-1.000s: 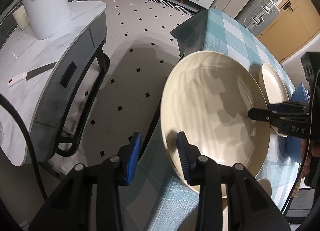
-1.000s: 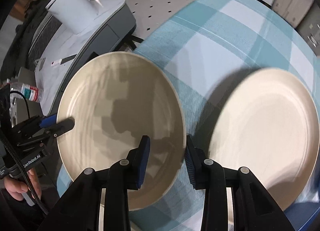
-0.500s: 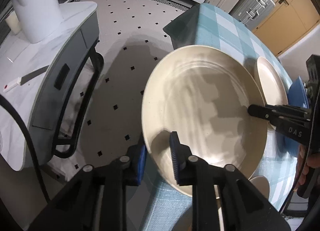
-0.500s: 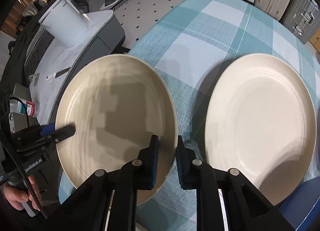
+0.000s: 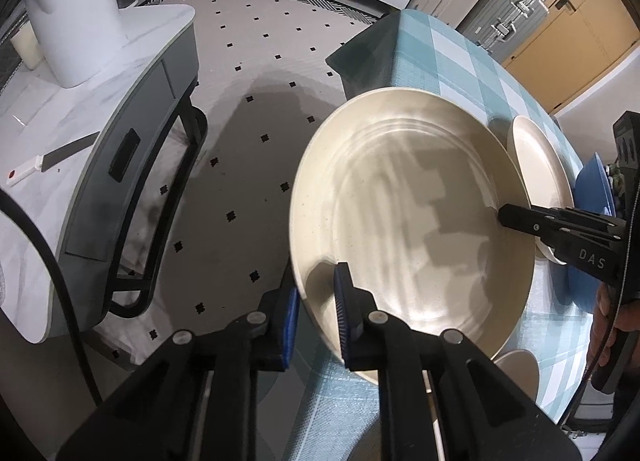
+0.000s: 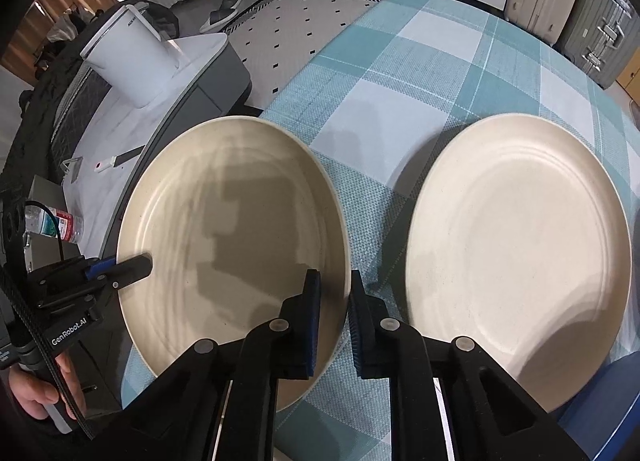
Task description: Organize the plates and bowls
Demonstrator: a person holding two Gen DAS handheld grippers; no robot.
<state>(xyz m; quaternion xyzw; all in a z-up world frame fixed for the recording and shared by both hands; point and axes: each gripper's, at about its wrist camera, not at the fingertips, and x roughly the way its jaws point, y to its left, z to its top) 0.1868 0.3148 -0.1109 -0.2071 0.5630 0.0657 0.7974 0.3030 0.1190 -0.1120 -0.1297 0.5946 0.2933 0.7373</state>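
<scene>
Gripping the plate [image 5: 412, 213] by opposite rims, both grippers [image 5: 316, 301] [image 6: 334, 313] clamped, I see its twin [image 6: 516, 253] lying rightward, nearer my right.

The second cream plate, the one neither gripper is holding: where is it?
The free plate lies flat on the checked tablecloth, right of the gripped plate in the right wrist view.

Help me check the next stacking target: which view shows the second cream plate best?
The right wrist view: the second cream plate lies nearly whole on the checked tablecloth. In the left wrist view it is a sliver behind the held plate.
</scene>
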